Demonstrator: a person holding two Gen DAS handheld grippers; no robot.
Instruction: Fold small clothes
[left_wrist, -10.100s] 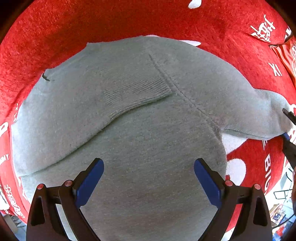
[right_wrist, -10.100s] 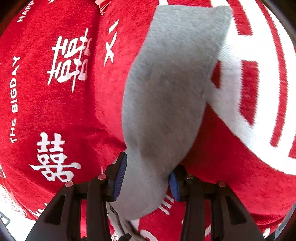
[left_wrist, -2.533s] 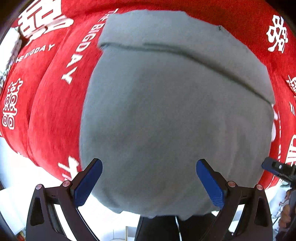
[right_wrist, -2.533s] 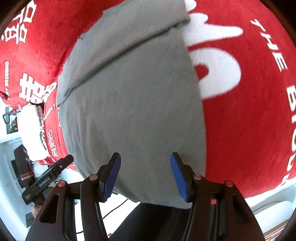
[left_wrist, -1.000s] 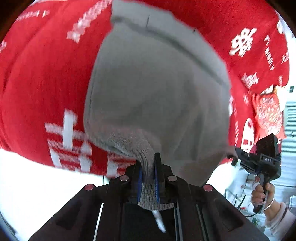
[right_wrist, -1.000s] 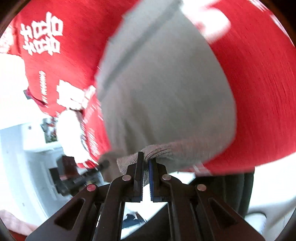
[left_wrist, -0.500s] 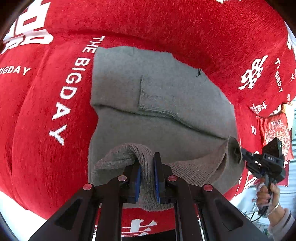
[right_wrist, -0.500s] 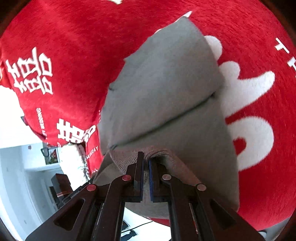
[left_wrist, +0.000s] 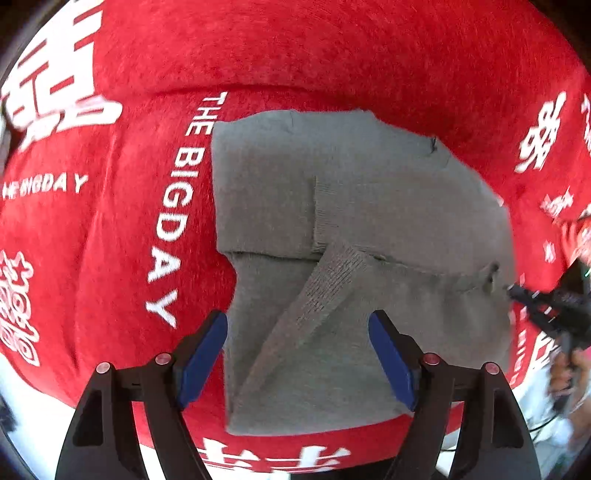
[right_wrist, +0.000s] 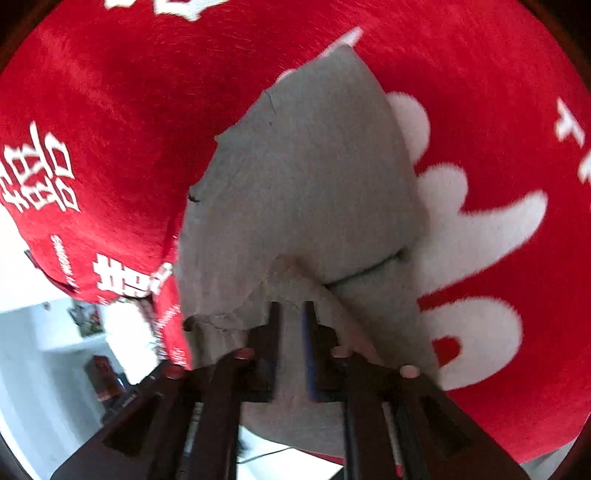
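Released by the now wide-open left gripper (left_wrist: 297, 354), the sweater (left_wrist: 369, 229) lies folded while the right gripper (right_wrist: 291, 332) stands narrowly parted.

sweater (left_wrist: 369, 206): plain grey knit, with a ribbed band of the same grey, slightly darker in its grooves
cloth cover (left_wrist: 295, 48): bright red plush, printed with white Chinese characters and the white words "THE BIGDAY"
left gripper (left_wrist: 297, 350): black frame, blue pads, small red studs on the arms
right gripper (right_wrist: 290, 332): black frame, blue pad edge, reddish studs
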